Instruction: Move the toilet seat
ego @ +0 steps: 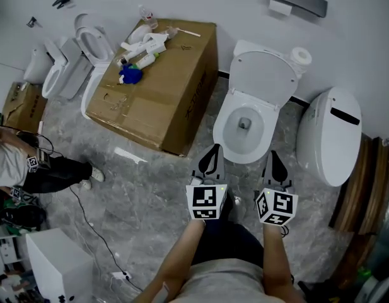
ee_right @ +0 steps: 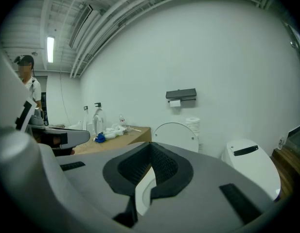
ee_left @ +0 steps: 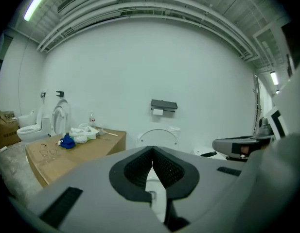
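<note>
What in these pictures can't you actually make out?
- Head view: the small items on the cardboard box are too small to name.
- Head view: a bystander is cut off by the left edge.
- Head view: whether a seat ring rests on the toilet rim is too fine to see.
- Left gripper view: the left tool hides most of the toilet below its raised lid.

A bystander (ego: 36,166) is cut off by the head view's left edge. The bits (ego: 139,50) piled on the cardboard box (ego: 162,100) are too small to name. The left hand-held gripper (ee_left: 152,149) hides most of the toilet (ee_left: 159,137) in its own view.
</note>
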`<state>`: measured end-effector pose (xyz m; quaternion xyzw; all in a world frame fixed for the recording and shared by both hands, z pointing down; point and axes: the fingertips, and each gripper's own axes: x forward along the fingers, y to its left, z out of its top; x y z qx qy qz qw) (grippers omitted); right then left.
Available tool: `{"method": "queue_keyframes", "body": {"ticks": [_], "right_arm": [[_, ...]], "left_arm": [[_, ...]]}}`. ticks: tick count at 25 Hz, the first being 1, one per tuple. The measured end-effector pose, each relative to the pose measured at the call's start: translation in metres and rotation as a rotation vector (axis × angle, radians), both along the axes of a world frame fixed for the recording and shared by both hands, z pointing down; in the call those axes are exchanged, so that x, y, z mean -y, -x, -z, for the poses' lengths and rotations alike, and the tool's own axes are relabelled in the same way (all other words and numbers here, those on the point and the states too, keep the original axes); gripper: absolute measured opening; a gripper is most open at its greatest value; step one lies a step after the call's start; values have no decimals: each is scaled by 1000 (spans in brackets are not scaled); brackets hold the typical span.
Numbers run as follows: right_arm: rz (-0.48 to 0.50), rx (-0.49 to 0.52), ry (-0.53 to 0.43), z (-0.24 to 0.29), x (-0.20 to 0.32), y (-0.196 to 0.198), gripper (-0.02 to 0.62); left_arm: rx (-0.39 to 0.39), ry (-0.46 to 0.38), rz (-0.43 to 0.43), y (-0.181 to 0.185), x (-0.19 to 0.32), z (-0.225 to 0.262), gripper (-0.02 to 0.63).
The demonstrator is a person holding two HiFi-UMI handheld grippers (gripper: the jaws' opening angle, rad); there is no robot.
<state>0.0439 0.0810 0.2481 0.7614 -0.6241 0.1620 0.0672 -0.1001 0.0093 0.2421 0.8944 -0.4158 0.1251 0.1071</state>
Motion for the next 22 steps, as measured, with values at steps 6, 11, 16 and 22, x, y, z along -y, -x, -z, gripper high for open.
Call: {"method": "queue_keyframes", "body": {"ticks": [6,11,16,22], "right_arm": [[-17,13,30,-18,27,-7,15],[-15,27,55,-30,40,-8,15],[-11,42,84,-42,45,-13,15],[-11,70,128,-65,51,-26,15]], "left_arm": [[12,36,-5,-1,31,-20,14],[8,77,3,0,44,-35,15],[10,124,-14,-8,48,-52,15],[34,168,-6,-16,54,-73,15]]}}
